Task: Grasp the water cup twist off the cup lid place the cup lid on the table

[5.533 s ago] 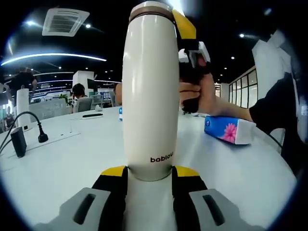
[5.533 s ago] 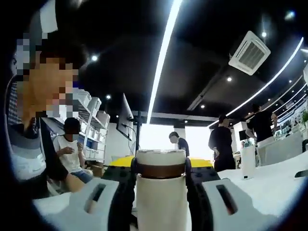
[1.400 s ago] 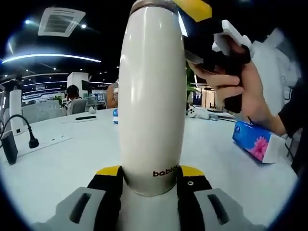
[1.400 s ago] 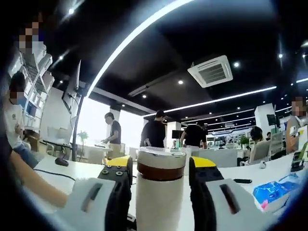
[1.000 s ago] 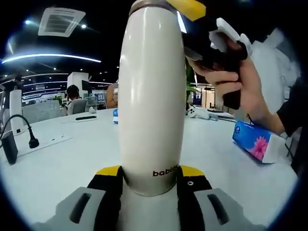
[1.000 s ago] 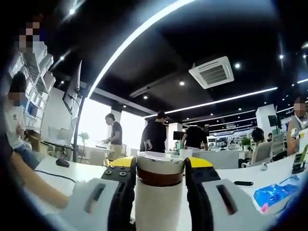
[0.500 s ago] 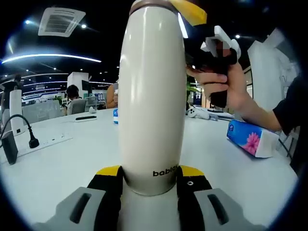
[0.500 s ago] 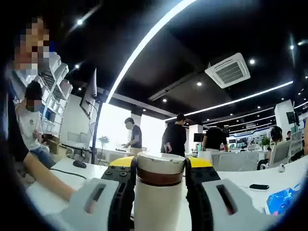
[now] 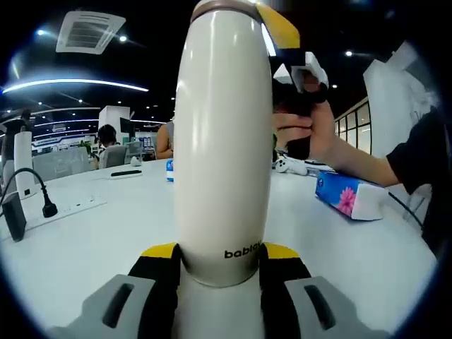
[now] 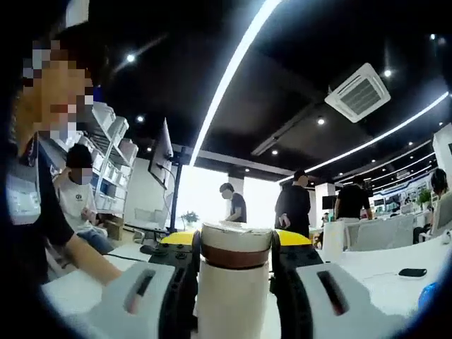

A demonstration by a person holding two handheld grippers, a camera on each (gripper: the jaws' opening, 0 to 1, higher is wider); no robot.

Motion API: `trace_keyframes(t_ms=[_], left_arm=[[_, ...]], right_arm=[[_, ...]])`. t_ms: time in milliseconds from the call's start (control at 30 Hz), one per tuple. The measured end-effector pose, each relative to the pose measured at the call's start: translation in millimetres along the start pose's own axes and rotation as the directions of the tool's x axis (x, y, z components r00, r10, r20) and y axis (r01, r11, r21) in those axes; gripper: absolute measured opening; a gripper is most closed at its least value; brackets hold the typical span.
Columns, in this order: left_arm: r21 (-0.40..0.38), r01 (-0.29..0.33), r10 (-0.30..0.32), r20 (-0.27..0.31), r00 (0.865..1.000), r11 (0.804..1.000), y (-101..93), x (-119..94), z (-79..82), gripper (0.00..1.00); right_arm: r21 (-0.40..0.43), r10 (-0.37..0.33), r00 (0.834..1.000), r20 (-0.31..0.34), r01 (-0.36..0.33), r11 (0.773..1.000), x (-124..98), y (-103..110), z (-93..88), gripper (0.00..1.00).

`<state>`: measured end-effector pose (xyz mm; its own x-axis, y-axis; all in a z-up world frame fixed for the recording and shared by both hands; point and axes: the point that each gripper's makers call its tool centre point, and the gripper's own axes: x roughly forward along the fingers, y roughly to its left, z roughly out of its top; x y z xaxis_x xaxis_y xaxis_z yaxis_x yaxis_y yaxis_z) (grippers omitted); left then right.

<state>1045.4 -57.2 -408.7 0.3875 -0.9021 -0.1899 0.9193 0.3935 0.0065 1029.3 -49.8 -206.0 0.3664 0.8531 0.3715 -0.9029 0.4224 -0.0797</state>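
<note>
White table (image 9: 85, 240) in open-plan office, dark ceiling w/ light strips; tissue pack (image 9: 347, 199) centre-right; water cup (image 9: 222, 141) upright, frame centre, base pinched by left gripper (image 9: 222, 263); right gripper (image 10: 235, 265) clamps cup lid (image 10: 236, 246), lower centre of right gripper view.

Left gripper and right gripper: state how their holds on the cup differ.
The left gripper clamps the water cup's wide cream base by the logo; the right gripper clamps the narrower cup lid at its brown band. Both are shut on the same cup.
</note>
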Motion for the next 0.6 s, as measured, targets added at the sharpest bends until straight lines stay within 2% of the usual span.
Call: trace_keyframes(t_ms=[233, 600], left_arm=[[0.0, -0.001, 0.001, 0.0, 1.0, 1.0, 0.0, -0.2, -0.5, 0.46], [0.0, -0.002, 0.002, 0.0, 1.0, 1.0, 0.1, -1.0, -1.1, 0.46]], right_arm=[[0.056, 0.088, 0.996, 0.021, -0.089, 0.994, -0.7, -1.5, -0.4, 0.43], [0.088, 0.217, 0.975, 0.047, -0.22, 0.971, 0.2, -1.2, -1.7, 0.43]])
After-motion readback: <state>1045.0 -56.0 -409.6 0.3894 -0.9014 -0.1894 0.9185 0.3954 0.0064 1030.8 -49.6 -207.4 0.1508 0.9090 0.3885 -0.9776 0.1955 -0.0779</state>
